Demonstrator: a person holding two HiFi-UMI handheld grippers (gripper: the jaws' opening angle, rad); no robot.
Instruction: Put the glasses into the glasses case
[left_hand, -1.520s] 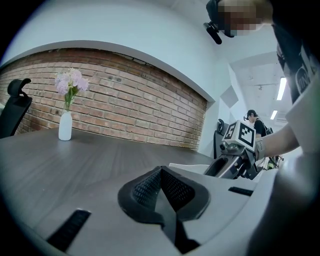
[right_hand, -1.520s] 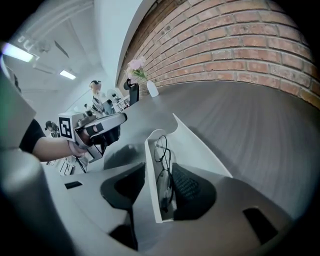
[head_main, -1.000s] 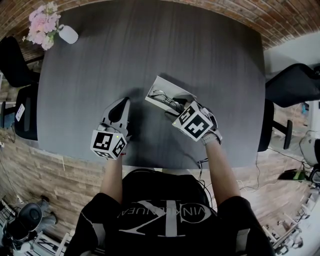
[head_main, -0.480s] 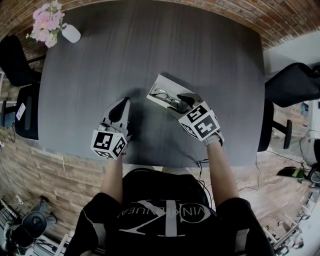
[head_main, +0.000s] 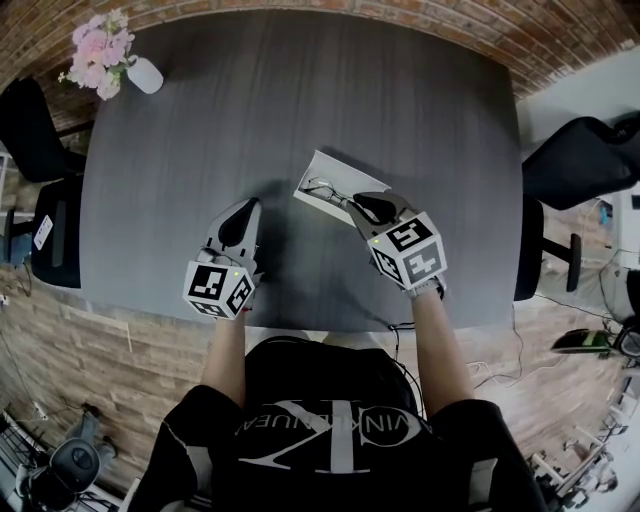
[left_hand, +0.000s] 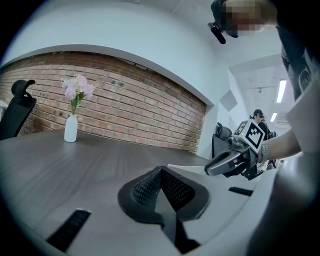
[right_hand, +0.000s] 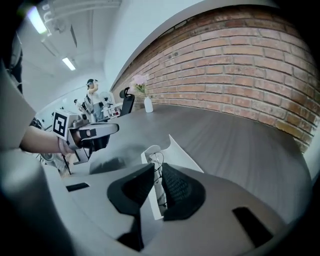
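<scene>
A white open glasses case (head_main: 318, 166) lies on the dark table (head_main: 300, 90) with thin-framed glasses (head_main: 330, 192) inside it. My right gripper (head_main: 366, 208) hovers over the case's right end, slanted down. Its jaws are closing, with a narrow gap left and nothing between the pads. In the right gripper view the case (right_hand: 176, 150) and glasses (right_hand: 157, 161) show just past that gripper (right_hand: 156, 175). My left gripper (head_main: 240, 218) rests to the left of the case, shut and holding nothing. Its pads (left_hand: 150, 187) meet in the left gripper view.
A white vase of pink flowers (head_main: 138, 70) stands at the table's far left corner. Black office chairs flank the table on the left (head_main: 25, 125) and right (head_main: 580, 160). A brick wall runs behind the table's far edge.
My right gripper has lifted and drawn back from the case while rolling, and its jaws have narrowed from wide open. The glasses stay in the case. My left gripper has not moved.
</scene>
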